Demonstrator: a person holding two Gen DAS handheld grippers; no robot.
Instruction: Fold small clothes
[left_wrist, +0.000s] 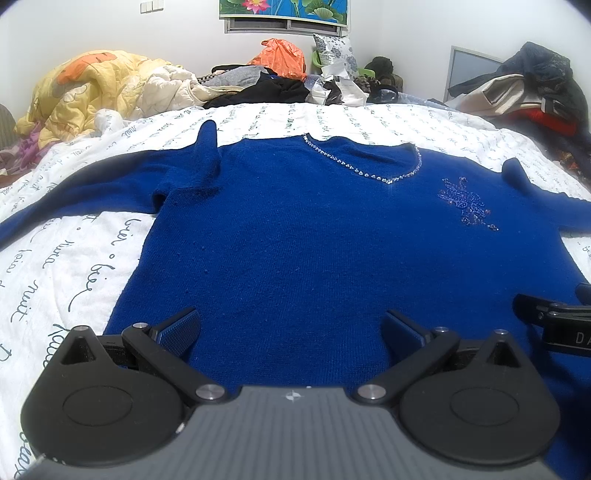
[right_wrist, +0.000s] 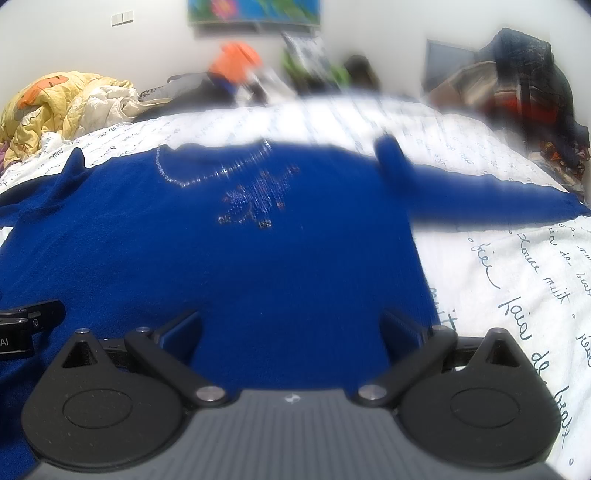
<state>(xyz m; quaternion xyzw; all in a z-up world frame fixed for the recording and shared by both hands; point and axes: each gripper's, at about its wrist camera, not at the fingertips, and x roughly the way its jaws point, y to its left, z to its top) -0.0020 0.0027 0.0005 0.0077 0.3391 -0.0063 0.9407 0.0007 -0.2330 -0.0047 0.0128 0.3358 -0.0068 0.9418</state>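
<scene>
Hovering tongs (left_wrist: 290, 332) — splayed — over sweater (left_wrist: 295, 240) hem, bedsheet (left_wrist: 55, 266) alongside.

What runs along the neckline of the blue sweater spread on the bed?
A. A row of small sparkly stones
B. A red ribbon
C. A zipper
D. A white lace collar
A: in the left wrist view, a line of small clear sparkly stones follows the neck edge of the blue sweater, which lies flat on the white bedspread; no lace, zipper or ribbon shows there.
</scene>
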